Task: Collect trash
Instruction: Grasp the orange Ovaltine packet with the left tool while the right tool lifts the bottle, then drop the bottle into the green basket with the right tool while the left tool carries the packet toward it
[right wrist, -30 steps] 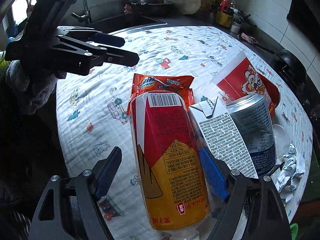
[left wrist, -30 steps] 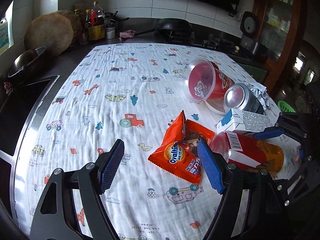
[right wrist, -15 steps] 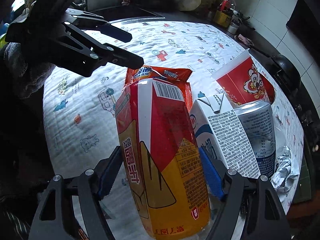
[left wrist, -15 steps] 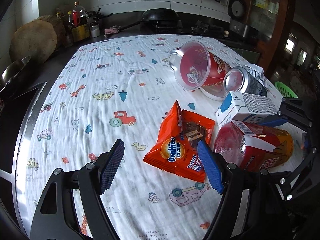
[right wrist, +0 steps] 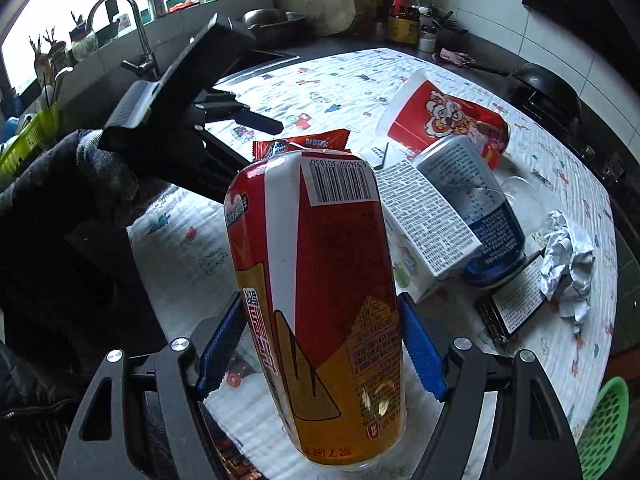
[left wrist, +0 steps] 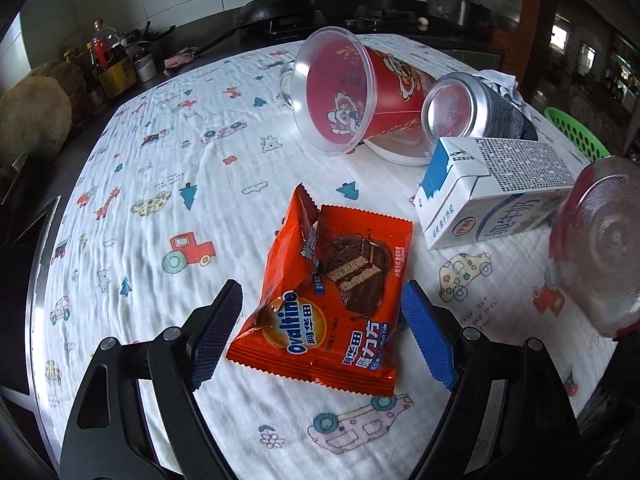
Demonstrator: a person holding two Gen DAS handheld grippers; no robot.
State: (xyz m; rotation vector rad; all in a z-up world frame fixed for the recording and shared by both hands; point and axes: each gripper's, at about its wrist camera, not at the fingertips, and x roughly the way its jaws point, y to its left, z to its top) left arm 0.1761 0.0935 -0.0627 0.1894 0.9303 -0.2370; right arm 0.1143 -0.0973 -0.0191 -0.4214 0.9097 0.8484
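Observation:
An orange Ovaltine wrapper [left wrist: 332, 280] lies flat on the patterned cloth [left wrist: 152, 208]. My left gripper [left wrist: 320, 292] straddles it, one blue pad on each side and neither pressing on it; its jaws are opening. My right gripper [right wrist: 322, 300] is shut on a red-and-yellow plastic bottle [right wrist: 320, 248], held clear of the cloth, base pointing away. The bottle's clear base [left wrist: 596, 248] shows at the right edge of the left wrist view. A red cup [left wrist: 360, 92], a silver can [left wrist: 472, 108] and a milk carton [left wrist: 488, 188] lie behind the wrapper.
Crumpled paper [right wrist: 568, 256] and a dark flat packet [right wrist: 512, 308] lie near the cloth's right edge. A green basket [right wrist: 604, 428] sits below that edge. A sink with a tap [right wrist: 132, 28] is to the left, a wok [left wrist: 280, 8] and bottles behind.
My left gripper has moved right and down over the wrapper, and its jaws stand wider. My right gripper has closed on the bottle and lifted it off the cloth.

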